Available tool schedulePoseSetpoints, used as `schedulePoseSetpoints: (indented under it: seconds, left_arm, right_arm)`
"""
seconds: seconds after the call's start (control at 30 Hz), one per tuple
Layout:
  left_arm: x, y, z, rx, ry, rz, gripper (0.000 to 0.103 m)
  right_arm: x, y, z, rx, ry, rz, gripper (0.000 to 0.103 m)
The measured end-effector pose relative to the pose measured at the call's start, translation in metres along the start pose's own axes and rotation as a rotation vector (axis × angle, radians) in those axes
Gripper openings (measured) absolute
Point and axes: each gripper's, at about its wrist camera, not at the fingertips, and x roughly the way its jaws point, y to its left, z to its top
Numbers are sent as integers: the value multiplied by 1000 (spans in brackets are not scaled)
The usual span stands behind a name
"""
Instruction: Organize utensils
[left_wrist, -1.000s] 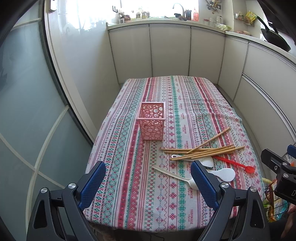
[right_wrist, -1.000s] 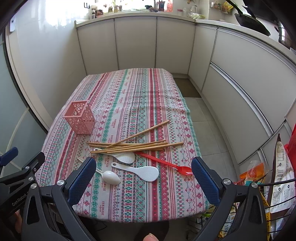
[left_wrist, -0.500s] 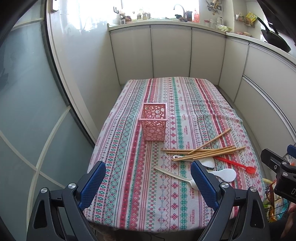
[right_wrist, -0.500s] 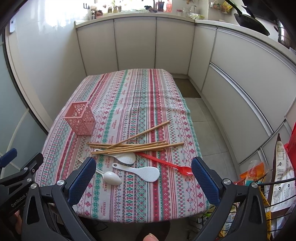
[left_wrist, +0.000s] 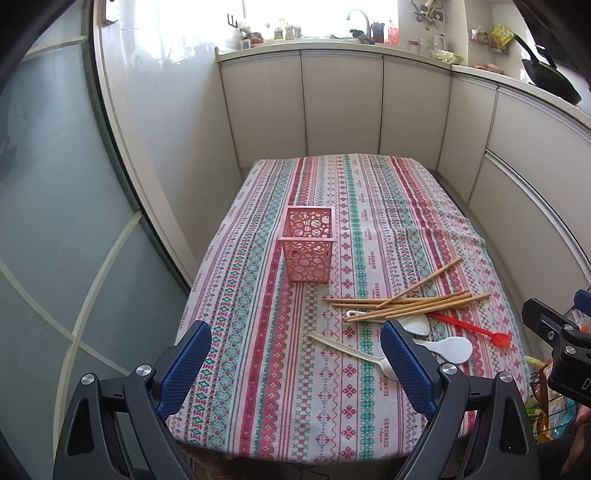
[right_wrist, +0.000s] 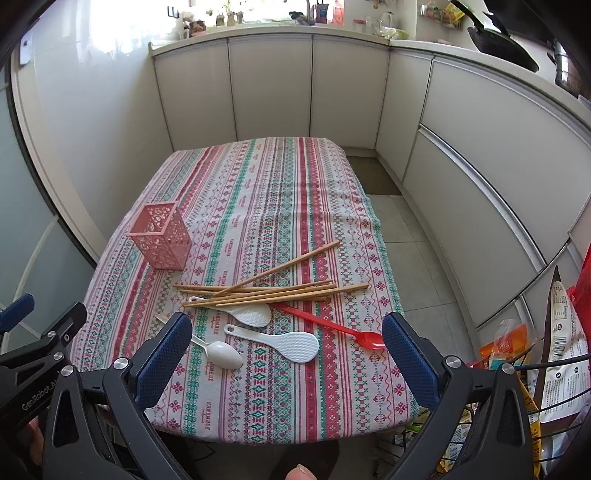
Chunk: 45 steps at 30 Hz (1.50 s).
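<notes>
Lying loose beside the pink holder (right_wrist: 159, 240), stiff, light chopsticks (right_wrist: 273, 291) look slippery, best pinched mid-shaft; left gripper (left_wrist: 295, 363) and right gripper (right_wrist: 286, 356) gape wide, holding nothing.

The tablecloth (right_wrist: 236, 225) repeats the woven word "HANDMADE"; the left gripper (right_wrist: 33, 391) body reads "GenRobot".

Your worktop (right_wrist: 280, 206) wears a striped patterned cloth. On it you have an upright pink holder (right_wrist: 160, 236), loose chopsticks (right_wrist: 273, 291), two white rice paddles (right_wrist: 291, 343), a white spoon (right_wrist: 221, 354) and a red spoon (right_wrist: 332, 326).
</notes>
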Motion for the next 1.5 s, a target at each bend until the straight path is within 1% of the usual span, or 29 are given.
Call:
schedulePoseSetpoints:
  seconds: [0.4,0.47,0.53,0.63,0.77,0.83,0.9,0.93,1.0,1.03,1.1,1.13,1.17,1.2,1.23,1.3,1.33,1.37,1.4,1.43,1.5]
  left_arm:
    - [7,-1,3,5,-10,2,94]
    - [13,-3,6,14,-14,-10,94]
    - [24,-8,13,31,-4,-40,94]
    - [46,-18,25,70,61,-100,94]
    - [65,-37,42,142,100,-156,94]
    - [80,-49,52,184,152,-204,94]
    - [98,-63,59,215,208,-229,94]
    - [108,-69,62,228,229,-237,94]
    - [127,-80,66,237,267,-258,94]
    - [138,-86,67,237,289,-274,94]
    - [157,-96,68,250,329,-309,92]
    - [167,-104,70,258,348,-332,92]
    - [176,-112,71,261,363,-350,90]
    - [184,-119,74,264,373,-366,85]
    - [193,-128,76,273,384,-383,83]
    - [210,-145,80,283,407,-413,71]
    - [219,-153,81,291,419,-423,67]
    - [227,-162,81,301,426,-436,59]
    - [235,-171,82,314,429,-449,52]
    - [242,-181,83,329,432,-461,49]
    - [256,-198,83,354,444,-490,38]
  right_arm:
    - [7,-4,1,4,12,-13,103]
    - [11,-7,5,15,17,-19,103]
    - [16,-12,11,27,29,-26,103]
    - [31,-22,25,48,67,-6,103]
    - [59,-40,47,79,144,9,103]
    - [74,-49,58,102,178,22,103]
    - [90,-60,67,128,205,20,102]
    - [101,-68,69,150,225,15,100]
    - [120,-84,68,203,260,34,95]
    - [127,-92,65,236,270,52,92]
    - [142,-108,53,313,289,76,87]
    - [153,-116,45,338,324,71,79]
    - [159,-120,43,348,350,71,71]
    - [168,-128,41,374,372,76,69]
    - [174,-133,40,403,382,82,68]
    - [189,-145,35,446,412,60,65]
    - [195,-150,33,457,429,46,61]
    - [201,-154,32,469,444,43,58]
    - [207,-160,30,488,460,54,57]
    - [212,-166,28,520,475,65,54]
    - [217,-172,26,548,487,69,53]
